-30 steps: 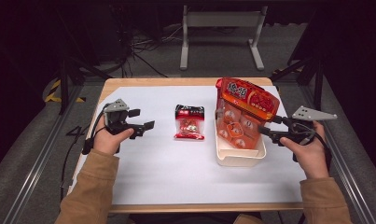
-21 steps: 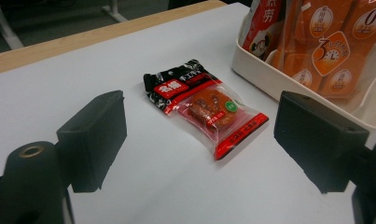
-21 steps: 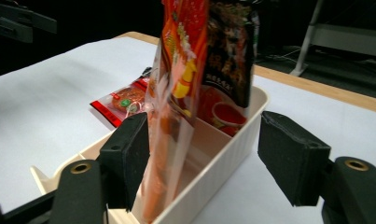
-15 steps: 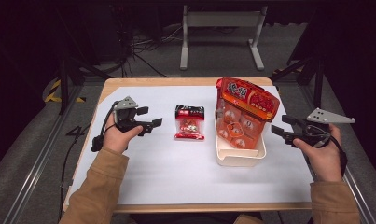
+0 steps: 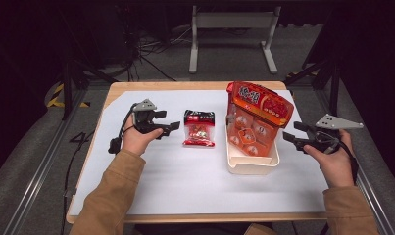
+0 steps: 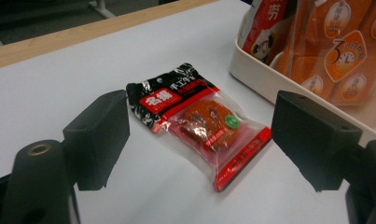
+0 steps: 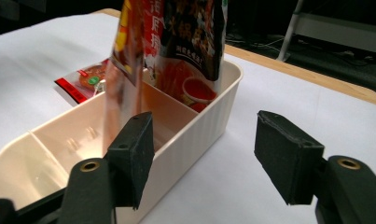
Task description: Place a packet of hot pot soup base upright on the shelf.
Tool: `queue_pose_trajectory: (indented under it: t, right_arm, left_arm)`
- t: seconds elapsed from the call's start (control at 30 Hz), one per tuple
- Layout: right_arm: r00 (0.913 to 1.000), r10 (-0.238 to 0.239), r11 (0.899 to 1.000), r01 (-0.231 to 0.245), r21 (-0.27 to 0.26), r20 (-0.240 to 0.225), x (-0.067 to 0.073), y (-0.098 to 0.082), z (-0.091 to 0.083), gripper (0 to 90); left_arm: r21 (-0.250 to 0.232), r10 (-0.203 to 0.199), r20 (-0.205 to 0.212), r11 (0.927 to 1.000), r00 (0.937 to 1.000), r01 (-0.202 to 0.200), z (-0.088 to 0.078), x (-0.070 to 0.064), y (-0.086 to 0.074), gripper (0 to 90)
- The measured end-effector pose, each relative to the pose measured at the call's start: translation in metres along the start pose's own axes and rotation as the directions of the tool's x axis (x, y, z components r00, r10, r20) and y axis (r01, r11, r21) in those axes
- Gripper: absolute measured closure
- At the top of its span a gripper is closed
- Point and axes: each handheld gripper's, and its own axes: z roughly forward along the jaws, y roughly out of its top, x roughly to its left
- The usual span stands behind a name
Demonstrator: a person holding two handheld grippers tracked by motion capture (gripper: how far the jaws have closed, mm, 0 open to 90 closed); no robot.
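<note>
High view: two hand-held claws are seen poised over a white-covered table (image 5: 185,181), one on either side of the goods laid out there. At the left, the left claw (image 5: 174,126) is held just beside a small red-and-black snack packet (image 5: 199,128), which lies flat on the white sheet between that claw and a cream plastic bin (image 5: 251,164). In the left gripper view the packet (image 6: 202,121) is framed between the two black jaws, which are spread wide and apart from it; nothing is gripped. A large orange-red bag (image 5: 256,117) is stood upright in the bin, its top leaning toward the far edge of the table. At the right, the right claw (image 5: 289,138) is held near the bin's outer wall; its jaws have just been closing a little, yet they are seen open and empty in the right gripper view, with the bin's ribbed wall (image 7: 209,126) lying partly behind the left-hand jaw and the bag (image 7: 176,42) standing in the far compartment
</note>
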Motion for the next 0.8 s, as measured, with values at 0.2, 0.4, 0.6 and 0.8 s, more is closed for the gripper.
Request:
queue_pose_trajectory:
  t: [0.2, 0.4, 0.6, 0.8]
  right_arm:
    - [0.9997, -0.01, 1.0, 0.011, 0.014, -0.024, -0.007, -0.006, 0.007, 40.7]
    - [0.9981, -0.033, 0.999, 0.034, 0.019, -0.053, -0.007, -0.011, 0.009, 47.3]
    - [0.996, -0.059, 0.998, 0.061, 0.03, -0.067, -0.002, -0.01, 0.01, 51.5]
    - [0.9957, -0.068, 0.997, 0.071, 0.042, -0.063, 0.004, -0.011, 0.011, 51.6]
  left_arm:
    - [0.0, 0.024, -0.028, 0.9997, 0.9993, -0.024, 0.017, 0.002, 0.016, 21.7]
    - [0.023, 0.017, -0.033, 0.9996, 0.9993, -0.016, 0.037, 0.003, 0.019, 23.7]
    - [0.028, 0.026, -0.043, 0.9993, 0.9987, -0.025, 0.051, 0.007, 0.019, 28.2]
    - [0.031, 0.002, -0.039, 0.9995, 0.9992, -0.001, 0.064, 0.019, 0.017, 34.2]
